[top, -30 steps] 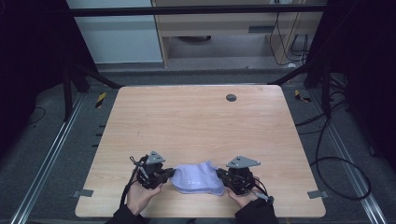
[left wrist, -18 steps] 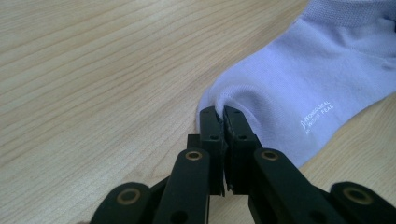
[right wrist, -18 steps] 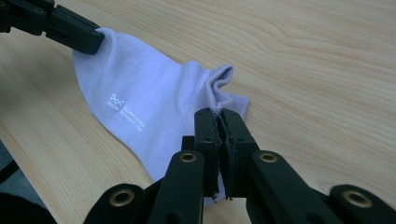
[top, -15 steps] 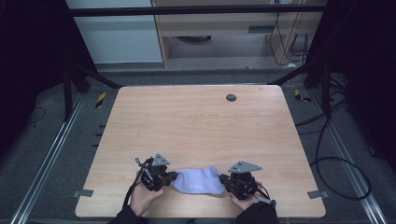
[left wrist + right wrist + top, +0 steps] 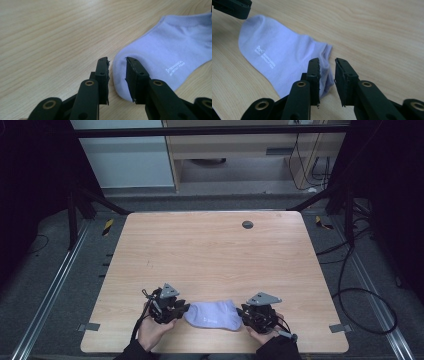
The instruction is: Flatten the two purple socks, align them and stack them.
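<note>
- Where the counter (image 5: 210, 255) edge nearest the person is seen in the high view, a pale lilac sock (image 5: 212, 315) is found lying flat on the wood, between the two grippers.
- The left gripper (image 5: 181, 310) is held at the sock's left end, the toe, and the right gripper (image 5: 243, 314) at its right end, the cuff.
- In the left gripper view, the left gripper (image 5: 117, 72) is seen released: its jaws have just been opening, and a narrow gap is left between them.
- The rounded toe of the sock (image 5: 170, 52) is seen in that gap and beside the right-hand jaw; the cloth is not pinched by the pads.
- In the right gripper view, the right gripper (image 5: 327, 75) is likewise released, its jaws having just been opening.
- The ribbed cuff of the sock (image 5: 284, 57) is seen lying at and behind the left-hand jaw; whether the pad is touched by the cloth cannot be told, but no squeeze on it is seen.
- White printed lettering is carried on the sock's side in both gripper views.
- Part of the other gripper is caught at the upper left corner of the right gripper view, just beyond the toe.
- A small dark round disc (image 5: 247, 224) is set on the counter's far side, well apart from the sock.
</note>
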The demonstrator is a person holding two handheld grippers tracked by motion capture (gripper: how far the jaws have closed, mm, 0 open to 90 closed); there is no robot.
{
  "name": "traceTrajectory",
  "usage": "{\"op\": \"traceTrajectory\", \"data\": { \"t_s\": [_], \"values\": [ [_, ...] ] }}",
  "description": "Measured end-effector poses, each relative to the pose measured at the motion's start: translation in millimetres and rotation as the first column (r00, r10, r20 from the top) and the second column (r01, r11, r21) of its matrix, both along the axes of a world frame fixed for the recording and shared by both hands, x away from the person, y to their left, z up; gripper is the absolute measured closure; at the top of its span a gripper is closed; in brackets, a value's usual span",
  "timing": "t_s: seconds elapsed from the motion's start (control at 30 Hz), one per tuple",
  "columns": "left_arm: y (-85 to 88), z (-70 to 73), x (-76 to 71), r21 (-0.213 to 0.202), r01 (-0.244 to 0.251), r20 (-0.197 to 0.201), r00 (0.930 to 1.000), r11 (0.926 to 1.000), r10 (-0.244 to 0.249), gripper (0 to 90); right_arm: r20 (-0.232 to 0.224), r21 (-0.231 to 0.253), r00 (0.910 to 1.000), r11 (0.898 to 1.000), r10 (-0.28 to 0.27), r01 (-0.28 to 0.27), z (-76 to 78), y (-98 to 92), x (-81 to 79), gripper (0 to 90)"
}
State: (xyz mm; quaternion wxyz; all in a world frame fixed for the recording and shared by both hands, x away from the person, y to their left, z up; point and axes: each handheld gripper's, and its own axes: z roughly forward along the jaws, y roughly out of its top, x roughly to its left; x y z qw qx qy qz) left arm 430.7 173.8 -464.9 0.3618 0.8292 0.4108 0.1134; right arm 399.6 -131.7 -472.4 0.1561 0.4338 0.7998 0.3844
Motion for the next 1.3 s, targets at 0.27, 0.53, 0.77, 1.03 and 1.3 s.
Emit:
{"op": "traceTrajectory", "data": {
  "t_s": [0.27,0.53,0.77,1.03,1.3],
  "values": [
    [-23.9,0.2,-4.6,-0.015,0.045,0.055,0.9975,0.9989,-0.044,74.0,0.037,0.047,0.9965,0.996,0.074,-0.076,-2.3,10.0,5.5,80.1],
    [-41.0,-20.5,-4.7,0.065,0.092,0.021,0.9954,0.9937,-0.093,78.1,-0.033,0.005,0.9946,0.995,0.099,-0.098,-20.8,16.6,16.4,87.9],
    [-38.8,-19.8,-6.1,0.053,0.094,0.018,0.9953,0.9942,-0.095,76.9,-0.03,-0.006,0.9951,0.996,0.094,-0.094,-23.3,15.2,17.2,87.5],
    [-12.2,-2.5,-2.4,-0.011,0.022,0.094,0.9954,0.9997,-0.02,66.1,0.057,0.052,0.9971,0.997,0.051,-0.054,-10.2,-1.6,19.7,70.8],
    [25.9,1.4,8.0,-0.045,-0.105,0.124,0.9861,0.9934,0.11,49.3,0.105,0.064,0.9911,0.995,-0.082,0.075,-8.9,-35.5,31.5,45.6]
  ]
}}
